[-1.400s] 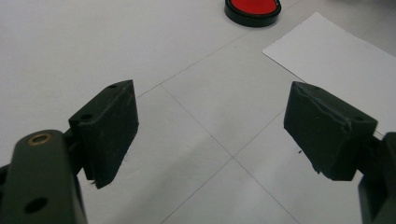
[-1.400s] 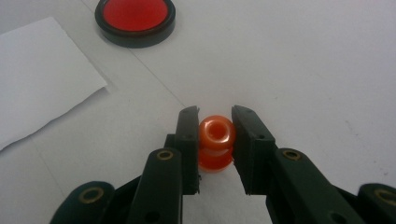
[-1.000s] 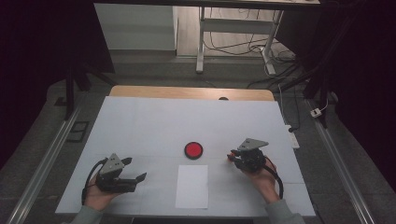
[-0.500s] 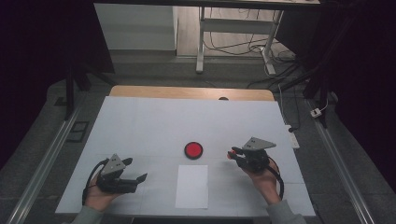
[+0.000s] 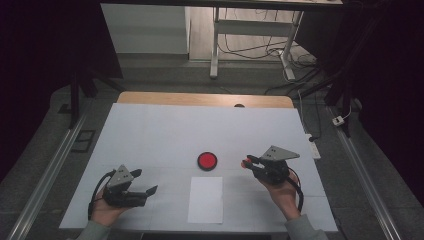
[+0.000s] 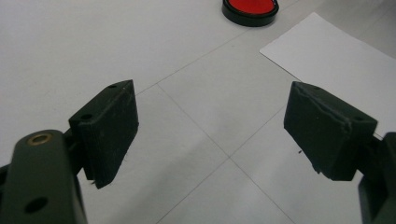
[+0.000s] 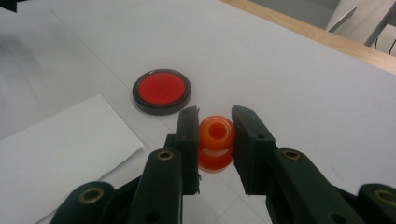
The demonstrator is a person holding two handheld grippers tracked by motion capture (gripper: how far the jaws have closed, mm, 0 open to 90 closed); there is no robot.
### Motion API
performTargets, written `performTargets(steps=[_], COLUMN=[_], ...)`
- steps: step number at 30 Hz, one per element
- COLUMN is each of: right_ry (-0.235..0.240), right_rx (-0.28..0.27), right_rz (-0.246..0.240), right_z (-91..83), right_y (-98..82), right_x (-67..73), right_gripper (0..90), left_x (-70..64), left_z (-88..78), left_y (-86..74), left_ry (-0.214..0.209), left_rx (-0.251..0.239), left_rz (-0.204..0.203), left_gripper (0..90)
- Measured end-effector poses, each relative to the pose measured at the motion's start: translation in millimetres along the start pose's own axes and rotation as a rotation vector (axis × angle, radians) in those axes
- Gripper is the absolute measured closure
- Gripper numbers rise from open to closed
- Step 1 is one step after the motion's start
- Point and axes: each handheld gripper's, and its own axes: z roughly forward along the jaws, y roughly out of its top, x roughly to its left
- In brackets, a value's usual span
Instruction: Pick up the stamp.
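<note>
My right gripper (image 5: 246, 162) (image 7: 215, 117) hovers at the table's right middle, shut on a small orange rubber piece (image 7: 215, 138) (image 5: 245, 163) shaped like a stacked bead with a hole on top. Just left of it a red disc with a black rim (image 5: 206, 160) (image 7: 161, 91) (image 6: 250, 7) lies flat on the white table (image 5: 165, 135). In front of the disc lies a white paper sheet (image 5: 205, 199) (image 7: 60, 154) (image 6: 336, 51). At the near left my left gripper (image 5: 145, 181) (image 6: 210, 121) rests low in a hand, open, with bare table between its pads.
The wooden far edge (image 5: 200, 99) of the table carries a small dark spot (image 5: 239, 105). A white power strip (image 5: 314, 147) lies off the right edge. Metal rails (image 5: 45, 180) run along both sides on the floor, and desk legs (image 5: 215, 45) stand beyond.
The right gripper has drifted slightly rightward and tilted a little, still holding the orange piece. The left gripper, the disc and the paper lie as before.
</note>
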Motion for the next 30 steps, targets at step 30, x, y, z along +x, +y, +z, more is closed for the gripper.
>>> performTargets(steps=[30], right_ry=[0.063], right_rx=[-0.084], right_rz=[0.004], right_z=[-4.1], right_y=[13.0], right_x=[14.8], right_gripper=[71.7], left_x=[-0.4], left_z=[-0.5], left_y=[-0.3], left_ry=[0.000], left_rx=[-0.005], left_rz=[-0.001], left_gripper=[18.1])
